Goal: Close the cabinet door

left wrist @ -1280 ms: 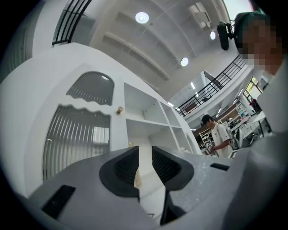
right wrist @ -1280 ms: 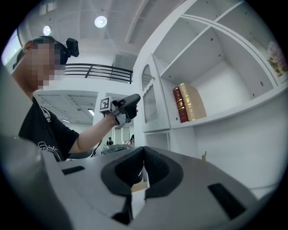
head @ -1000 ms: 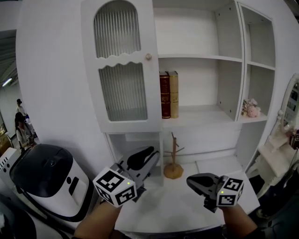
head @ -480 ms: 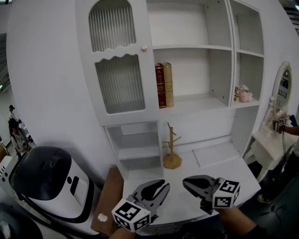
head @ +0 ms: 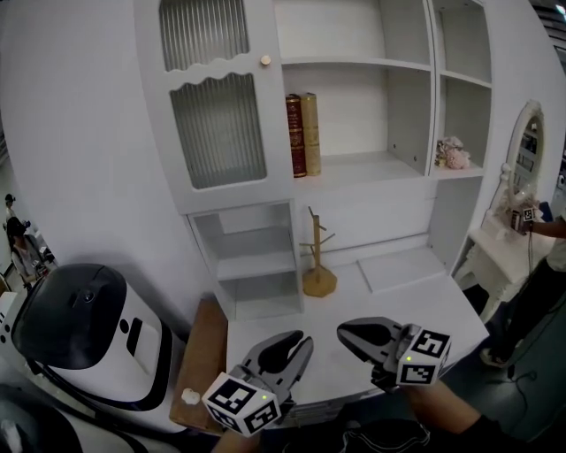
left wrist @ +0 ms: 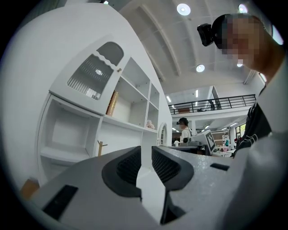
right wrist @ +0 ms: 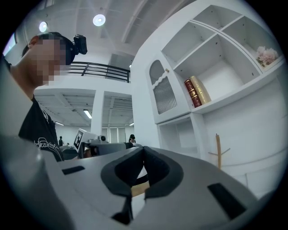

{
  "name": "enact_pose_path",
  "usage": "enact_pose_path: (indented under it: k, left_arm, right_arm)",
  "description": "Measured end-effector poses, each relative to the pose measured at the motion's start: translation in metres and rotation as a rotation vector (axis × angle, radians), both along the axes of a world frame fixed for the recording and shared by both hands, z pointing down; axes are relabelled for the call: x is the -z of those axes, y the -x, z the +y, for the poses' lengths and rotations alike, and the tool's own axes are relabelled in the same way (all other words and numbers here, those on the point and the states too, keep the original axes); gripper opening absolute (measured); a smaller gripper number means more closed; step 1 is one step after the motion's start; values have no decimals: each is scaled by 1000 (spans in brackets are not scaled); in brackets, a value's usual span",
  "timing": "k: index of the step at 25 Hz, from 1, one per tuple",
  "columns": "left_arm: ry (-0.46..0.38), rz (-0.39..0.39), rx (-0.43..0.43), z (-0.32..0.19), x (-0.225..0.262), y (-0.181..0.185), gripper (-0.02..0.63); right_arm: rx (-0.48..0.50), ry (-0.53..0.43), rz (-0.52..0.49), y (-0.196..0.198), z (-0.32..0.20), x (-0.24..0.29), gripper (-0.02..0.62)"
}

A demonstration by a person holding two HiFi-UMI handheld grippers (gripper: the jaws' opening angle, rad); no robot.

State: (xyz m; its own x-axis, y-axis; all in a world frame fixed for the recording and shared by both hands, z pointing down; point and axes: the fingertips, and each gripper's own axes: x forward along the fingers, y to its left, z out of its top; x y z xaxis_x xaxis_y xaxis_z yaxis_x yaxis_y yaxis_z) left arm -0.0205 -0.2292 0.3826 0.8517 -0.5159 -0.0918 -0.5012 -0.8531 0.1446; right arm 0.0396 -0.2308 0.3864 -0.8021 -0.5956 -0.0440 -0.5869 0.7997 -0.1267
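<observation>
The door stands open just left of the left gripper, whose jaws are slightly apart and empty. The right gripper is closed on nothing.

Lab hall: mezzanine railing, ceiling lights, workstations.

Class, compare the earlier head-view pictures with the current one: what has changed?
Both grippers dropped lower in view, the left gripper further than the right gripper; neither took hold of anything. The glass-fronted door, books and wooden stand stayed put.
</observation>
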Motion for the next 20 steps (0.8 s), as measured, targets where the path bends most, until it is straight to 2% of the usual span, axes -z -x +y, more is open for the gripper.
enact_pose_path:
  k: [7, 15, 20]
  left_arm:
    - [8, -16, 10, -3, -9, -1, 77]
    - [40, -1, 21, -9, -13, -3, 75]
    - [57, -20, 28, -7, -18, -6, 75]
  right_arm:
    - [16, 10, 8, 7, -2, -9, 5]
    - [6, 29, 3, -1, -4, -14, 5]
    - [2, 48, -6, -6, -3, -18, 5]
